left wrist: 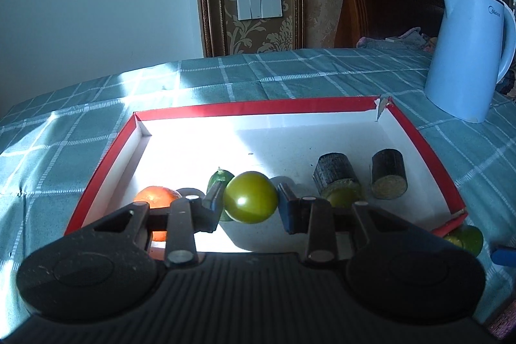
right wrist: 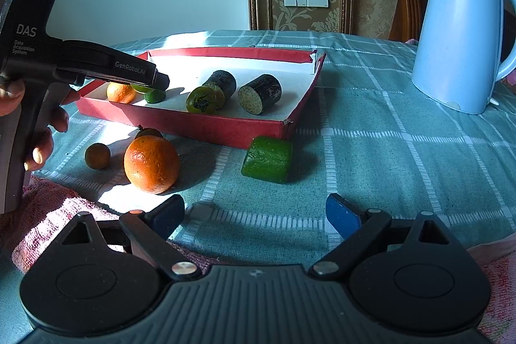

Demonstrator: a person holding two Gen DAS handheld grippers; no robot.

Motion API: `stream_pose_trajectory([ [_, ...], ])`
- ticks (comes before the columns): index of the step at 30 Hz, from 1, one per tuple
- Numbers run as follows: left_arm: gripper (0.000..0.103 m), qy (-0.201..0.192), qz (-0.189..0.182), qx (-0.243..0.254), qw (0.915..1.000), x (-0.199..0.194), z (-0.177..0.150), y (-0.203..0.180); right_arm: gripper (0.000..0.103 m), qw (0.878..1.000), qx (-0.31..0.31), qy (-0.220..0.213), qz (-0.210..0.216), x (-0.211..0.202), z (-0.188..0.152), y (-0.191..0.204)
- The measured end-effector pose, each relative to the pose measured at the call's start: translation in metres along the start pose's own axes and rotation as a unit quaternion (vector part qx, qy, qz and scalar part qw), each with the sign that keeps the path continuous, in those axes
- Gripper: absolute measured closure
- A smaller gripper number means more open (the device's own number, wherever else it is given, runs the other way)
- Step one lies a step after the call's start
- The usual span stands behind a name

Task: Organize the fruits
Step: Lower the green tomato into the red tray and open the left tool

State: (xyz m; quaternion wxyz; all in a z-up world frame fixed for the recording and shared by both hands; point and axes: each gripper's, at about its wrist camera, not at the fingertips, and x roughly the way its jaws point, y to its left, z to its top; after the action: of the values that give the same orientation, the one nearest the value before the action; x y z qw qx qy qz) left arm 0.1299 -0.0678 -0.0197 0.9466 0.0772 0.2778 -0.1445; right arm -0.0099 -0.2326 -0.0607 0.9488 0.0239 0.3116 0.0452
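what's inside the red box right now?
In the red box: an orange, a small green piece, a green tomato, two dark cut cylinders. The left tool holds another green tomato over it, partly covering that corner.

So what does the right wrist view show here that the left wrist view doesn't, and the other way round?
Only the right wrist view shows the large orange and the small brownish fruit on the tablecloth, the open right gripper and the hand holding the left tool. Only the left wrist view shows the left gripper shut on a green tomato from close up. Both show the red tray, the two dark cylinder pieces in it, an orange in it, and the blue kettle.
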Motion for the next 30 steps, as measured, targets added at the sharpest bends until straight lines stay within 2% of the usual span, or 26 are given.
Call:
stream_pose_trajectory([
  [11, 0.07, -0.021, 0.0, -0.002, 0.9998, 0.006, 0.006, -0.004, 0.007, 1.0, 0.0, 0.0, 0.0, 0.0, 0.0, 0.0],
  [23, 0.07, -0.007, 0.019, -0.021, 0.9996, 0.028, 0.023, 0.011, 0.007, 1.0, -0.001, 0.0, -0.001, 0.0, 0.0, 0.0],
  [30, 0.073, -0.025, 0.005, -0.015, 0.9996, 0.016, 0.025, 0.007, 0.006, 1.0, -0.002, 0.002, -0.002, 0.002, 0.0, 0.001],
])
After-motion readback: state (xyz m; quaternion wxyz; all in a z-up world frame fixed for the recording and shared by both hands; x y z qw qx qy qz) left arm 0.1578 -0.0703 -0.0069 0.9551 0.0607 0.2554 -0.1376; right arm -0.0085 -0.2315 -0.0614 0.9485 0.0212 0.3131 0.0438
